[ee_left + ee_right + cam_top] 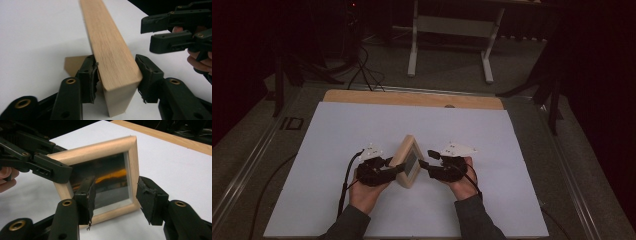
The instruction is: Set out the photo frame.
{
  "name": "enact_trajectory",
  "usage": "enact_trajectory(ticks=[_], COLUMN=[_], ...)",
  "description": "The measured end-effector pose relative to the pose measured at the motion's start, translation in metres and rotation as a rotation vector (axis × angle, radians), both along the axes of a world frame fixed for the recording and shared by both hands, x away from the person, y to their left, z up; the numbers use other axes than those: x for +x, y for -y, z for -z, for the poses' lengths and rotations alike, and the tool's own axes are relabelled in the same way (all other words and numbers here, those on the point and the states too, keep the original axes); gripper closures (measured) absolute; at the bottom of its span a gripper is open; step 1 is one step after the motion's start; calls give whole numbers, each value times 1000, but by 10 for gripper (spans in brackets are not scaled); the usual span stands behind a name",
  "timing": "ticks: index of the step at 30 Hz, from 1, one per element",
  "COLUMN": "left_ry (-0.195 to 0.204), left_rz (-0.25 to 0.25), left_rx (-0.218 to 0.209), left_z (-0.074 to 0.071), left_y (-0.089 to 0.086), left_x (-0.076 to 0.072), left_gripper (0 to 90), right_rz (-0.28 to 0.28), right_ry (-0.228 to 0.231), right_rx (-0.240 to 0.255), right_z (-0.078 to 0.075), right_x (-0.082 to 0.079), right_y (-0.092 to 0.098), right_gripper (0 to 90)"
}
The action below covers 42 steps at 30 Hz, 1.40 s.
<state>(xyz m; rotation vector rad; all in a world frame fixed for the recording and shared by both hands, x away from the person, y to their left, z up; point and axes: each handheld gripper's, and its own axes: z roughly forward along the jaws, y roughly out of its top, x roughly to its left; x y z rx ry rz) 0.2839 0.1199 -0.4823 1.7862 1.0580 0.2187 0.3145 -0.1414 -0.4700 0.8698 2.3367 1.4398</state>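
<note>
One frame (408, 161) upright on white worktop (337, 140), between two grippers. Left gripper (117, 72) straddling frame's side edge, pads touching or nearly so, true pinch impossible to tell. Right gripper (115, 195) spread, jaws just in front of glass near lower corner, not touching. Brown stand flap (73, 64) behind frame, flat on worktop

The left gripper (398, 168) points inward, jaws part-closed. The right gripper (426, 159) faces it (jaws apart). Both forearms lie low.
</note>
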Motion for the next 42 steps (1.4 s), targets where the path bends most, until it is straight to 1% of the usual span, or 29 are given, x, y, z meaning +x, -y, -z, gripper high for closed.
enact_trajectory(ticks=[7,8,14,18,20,22,26,29,33,34,36,42], left_ry=[-1,5,24,39,52,60,58,75,93,99,112,145], left_rz=[2,3,8,32,50,64,67,77,93,99,112,146], left_rx=[2,6,18,29,43,45,37,48,52,48,55,68], left_z=[0,0,-1,-2,-3,-3,-3,-3,-3,-3,-3,-3], left_y=[-1,-1,2,5,7,8,7,9,11,12,13,18], left_x=[1,0,-3,-4,-5,-6,-5,-7,-10,-10,-12,-16], left_gripper=[571,574,583,594,600,603,605,605,605,605,605,605], right_rz=[27,38,60,69,71,74,81,86,69,70,79,86], right_ry=[17,23,38,50,56,59,64,68,81,90,111,136], right_rx=[20,26,39,42,43,43,45,47,54,52,52,52], right_z=[-6,-8,-13,-17,-18,-19,-19,-19,-21,-21,-23,-23], right_x=[1,2,2,2,1,1,1,1,-1,-2,-4,-7], right_y=[9,12,19,22,22,23,23,23,23,23,22,19], right_gripper=[490,490,490,490,490,490,497,512,623,651,695,851])
